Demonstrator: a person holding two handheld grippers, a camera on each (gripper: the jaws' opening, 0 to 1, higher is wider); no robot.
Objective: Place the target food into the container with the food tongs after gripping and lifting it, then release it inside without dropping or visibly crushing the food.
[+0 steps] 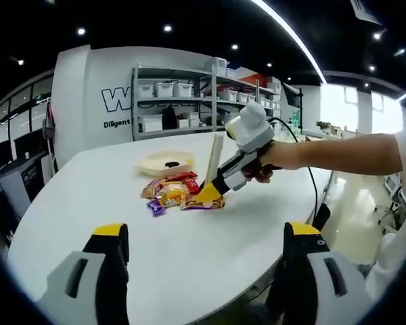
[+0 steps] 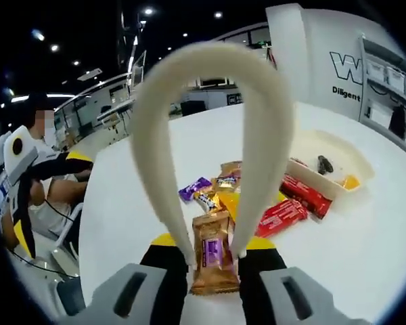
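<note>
Right gripper [image 2: 213,261] clamping tongs [image 2: 213,128] around snack [image 2: 214,252], left gripper [image 1: 206,261] apart.

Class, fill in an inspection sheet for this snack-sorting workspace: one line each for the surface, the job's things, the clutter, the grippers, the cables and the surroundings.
Surface: white round table, bare near the left gripper.
Job's things: cream tongs pinch a brown snack packet; shallow cream container holds a dark item and something orange.
Clutter: pile of wrapped snacks beside the container.
Grippers: left gripper open, holding nothing; right gripper shut on the tongs.
Cables: black cable runs from the right gripper past the table edge.
Surroundings: shelves with white bins; seated person beyond the table.
</note>
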